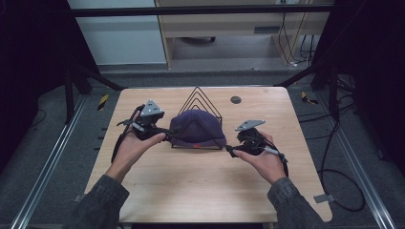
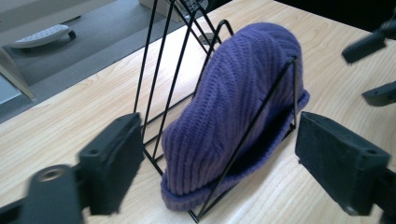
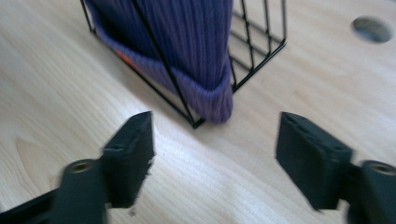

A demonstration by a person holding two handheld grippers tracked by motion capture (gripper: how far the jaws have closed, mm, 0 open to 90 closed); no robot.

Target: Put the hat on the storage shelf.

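A purple knit beanie (image 1: 198, 126) stands tucked into a black wire rack (image 3: 196, 123) with triangular dividers at the middle of the wooden table (image 1: 191, 191). My left gripper (image 1: 167, 133) is at the hat's left end. Its jaws are open either side of the hat and rack (image 2: 233, 107), and the pads do not press on them. My right gripper (image 1: 229, 150) is at the hat's right end, open (image 3: 215, 144), a short way from the brim (image 3: 212, 100) and the rack's corner. Nothing is between its jaws. A small orange patch (image 3: 122, 57) shows on the brim.
A round hole (image 1: 235, 99) sits in the tabletop behind the rack to the right. Black frame bars and cables surround the table. Bare wood lies in front of the rack between the person's forearms. The right gripper's jaws (image 2: 373, 70) appear beyond the hat in the left gripper view.
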